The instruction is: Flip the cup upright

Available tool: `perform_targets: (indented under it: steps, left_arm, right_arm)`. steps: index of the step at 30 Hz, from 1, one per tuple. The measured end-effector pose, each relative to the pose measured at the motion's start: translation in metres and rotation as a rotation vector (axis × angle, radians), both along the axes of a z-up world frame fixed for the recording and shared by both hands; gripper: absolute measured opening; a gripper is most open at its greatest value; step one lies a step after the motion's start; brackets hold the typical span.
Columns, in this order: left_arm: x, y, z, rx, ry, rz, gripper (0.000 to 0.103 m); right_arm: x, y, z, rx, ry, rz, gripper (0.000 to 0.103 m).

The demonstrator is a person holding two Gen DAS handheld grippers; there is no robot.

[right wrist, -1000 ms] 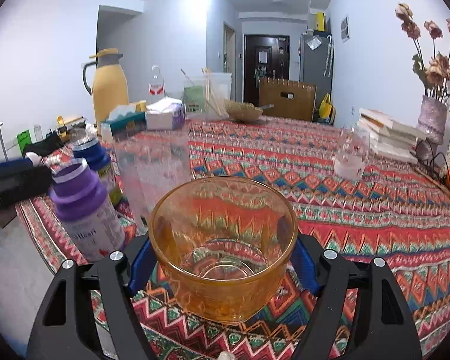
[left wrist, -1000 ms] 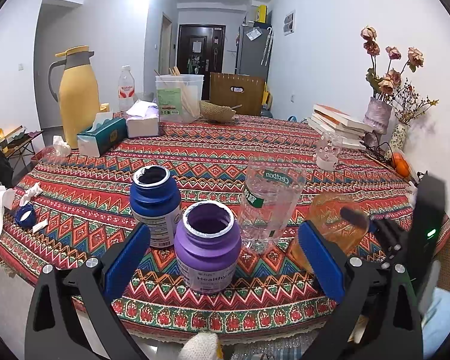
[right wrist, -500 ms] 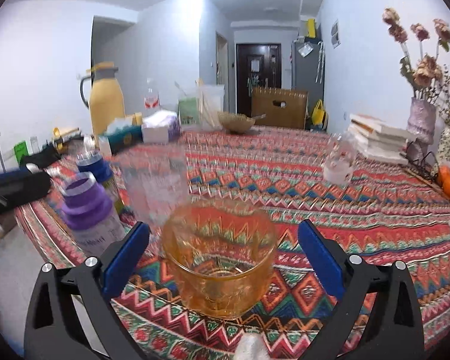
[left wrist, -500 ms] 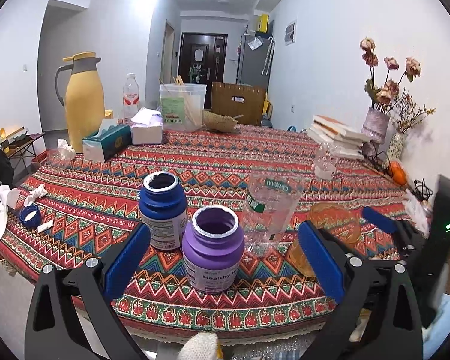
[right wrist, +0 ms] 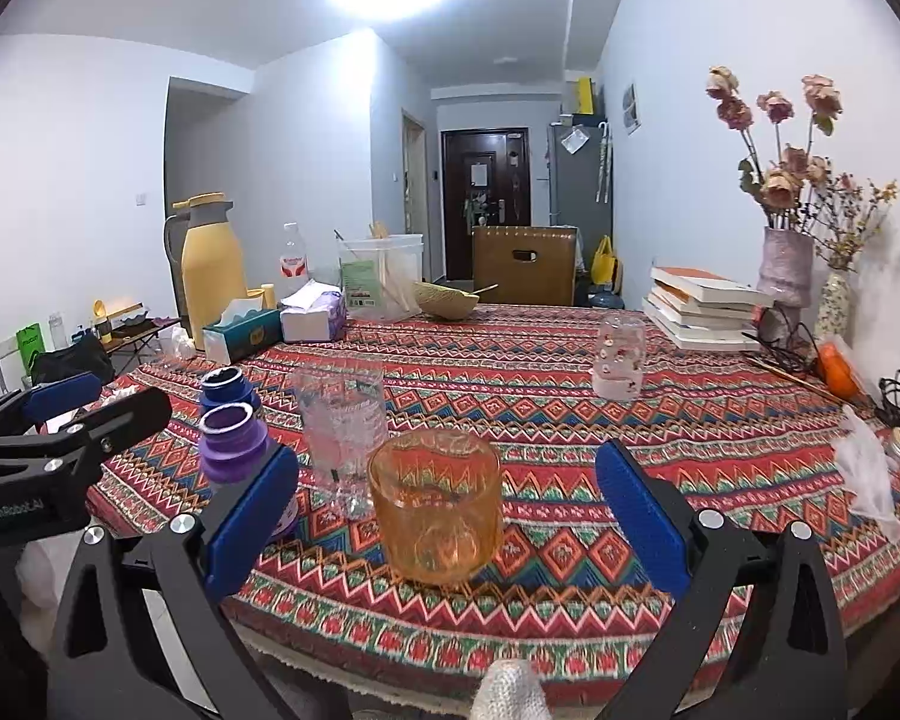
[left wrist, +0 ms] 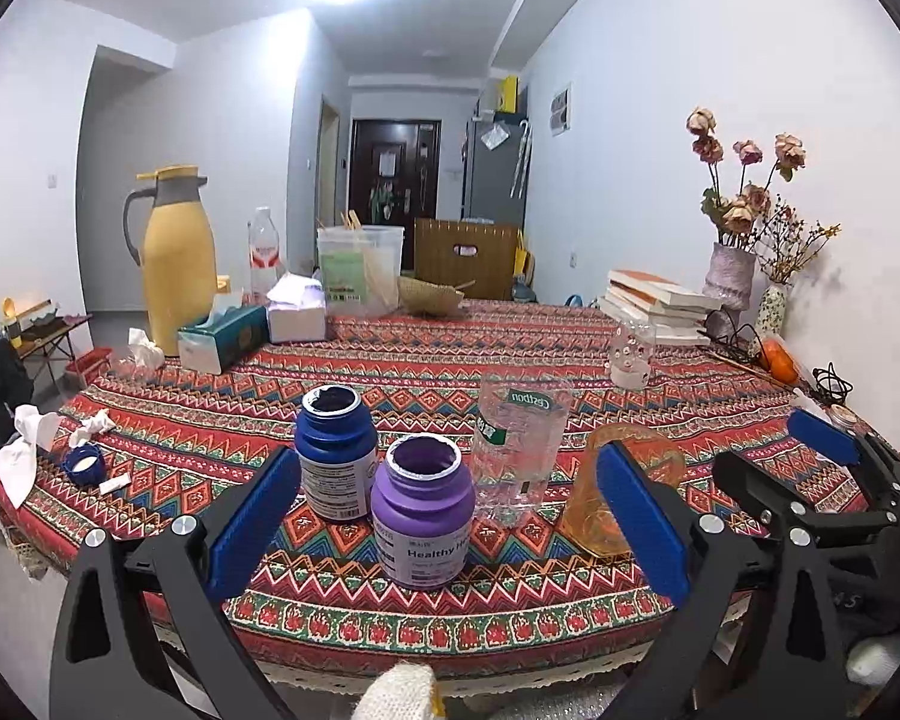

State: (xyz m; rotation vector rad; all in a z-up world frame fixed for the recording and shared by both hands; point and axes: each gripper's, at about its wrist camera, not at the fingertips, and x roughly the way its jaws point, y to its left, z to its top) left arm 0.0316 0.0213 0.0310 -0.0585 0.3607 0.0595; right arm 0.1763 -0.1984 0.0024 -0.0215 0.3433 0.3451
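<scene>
An amber glass cup [right wrist: 437,504] stands upright, mouth up, on the patterned tablecloth near the table's front edge. In the left wrist view the cup [left wrist: 594,510] is partly hidden behind my left gripper's right finger. My right gripper [right wrist: 444,525] is open and empty, drawn back toward the table edge, with the cup standing free between and beyond its blue pads. My left gripper [left wrist: 447,531] is open and empty, in front of the purple bottle [left wrist: 421,510].
A clear plastic cup [right wrist: 339,420] stands just left of the amber cup, beside the purple bottle and a blue bottle [left wrist: 335,456]. A small decorated glass [right wrist: 618,354], books [right wrist: 699,312], flower vases [right wrist: 783,267], tissue boxes [right wrist: 243,333] and a yellow jug [right wrist: 210,267] stand further back.
My right gripper opened, let go of the amber cup and pulled back; the cup now stands upright on the cloth. My left gripper also drew back a little.
</scene>
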Motion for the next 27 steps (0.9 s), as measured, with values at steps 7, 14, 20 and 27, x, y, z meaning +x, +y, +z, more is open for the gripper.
perform_targets:
  steps: [7,14,20,27]
  left_arm:
    - [-0.015,0.003,-0.012,0.003,-0.049,0.01,0.096]
    - [-0.015,0.01,-0.031,0.006,-0.043,0.054,0.096]
    - [-0.016,0.011,-0.039,0.023,-0.036,0.033,0.096]
    - [-0.01,0.012,-0.044,0.009,-0.025,0.003,0.096]
  right_arm:
    - [-0.012,0.002,-0.015,0.007,0.041,-0.017,0.096]
    - [-0.012,0.007,-0.031,0.007,0.079,-0.037,0.096]
    - [-0.011,0.009,-0.04,0.003,0.101,-0.051,0.096]
    - [-0.005,0.01,-0.044,-0.004,0.108,-0.068,0.096]
